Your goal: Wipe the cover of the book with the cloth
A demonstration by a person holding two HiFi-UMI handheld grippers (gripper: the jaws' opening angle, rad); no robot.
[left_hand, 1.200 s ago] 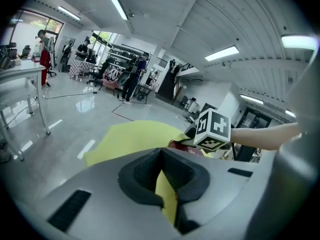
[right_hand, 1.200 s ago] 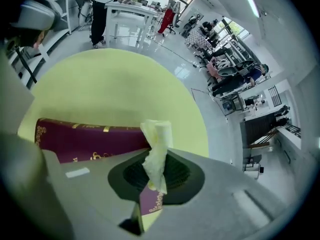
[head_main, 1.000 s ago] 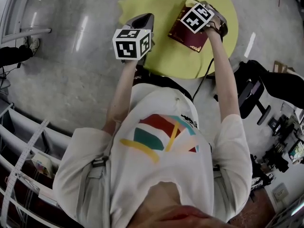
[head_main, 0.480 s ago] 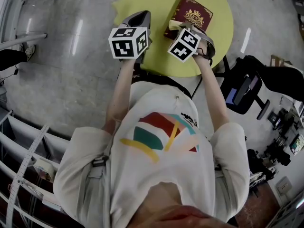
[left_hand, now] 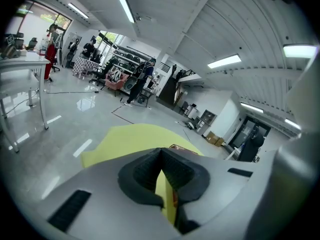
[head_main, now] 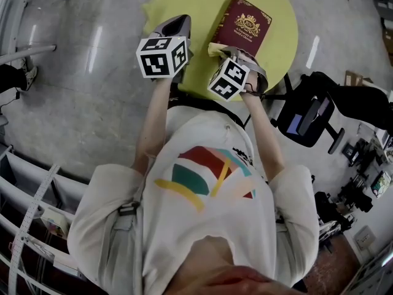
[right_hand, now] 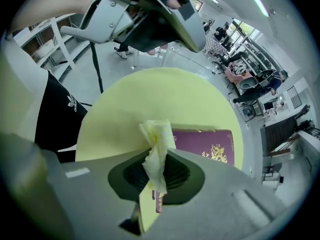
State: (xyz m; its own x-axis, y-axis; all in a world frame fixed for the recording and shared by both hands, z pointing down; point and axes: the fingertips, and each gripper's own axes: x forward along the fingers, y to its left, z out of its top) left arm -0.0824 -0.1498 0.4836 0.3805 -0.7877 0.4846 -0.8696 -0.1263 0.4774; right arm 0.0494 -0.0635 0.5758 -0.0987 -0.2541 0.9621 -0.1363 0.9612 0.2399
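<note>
**Cloth drawn back to the book's near edge, book left unsteadied**

The maroon book [head_main: 241, 26] lies flat on the round yellow table [head_main: 202, 5], gold crest up, with its near end close to the table's edge on the person's side. The pale yellow cloth [right_hand: 156, 154] is bunched into a narrow twist. It hangs at the book's near left corner, and I cannot tell whether it touches the cover. The right gripper [right_hand: 159, 176] points steeply down with its jaws closed tight on this twist. The left gripper [head_main: 175, 32] hovers over the left part of the table, apart from the book, with its jaws fully together and nothing between them.

What could go wrong, as I judge it:
- Nothing pins the book, so a stroke toward the person could drag it across the smooth tabletop and over the near edge.
- Only a thin fold of the cloth is clamped, and friction on the cover could pull it out of the jaws.
- The cloth is so bunched that little of it would meet the cover, and pressing lower could bring the hard jaw tips onto the binding.

A second ago the right gripper sat over the middle of the book and hid most of the cover. It has since come back toward the person, and the whole crest is now in view. The left gripper has barely shifted.
</note>
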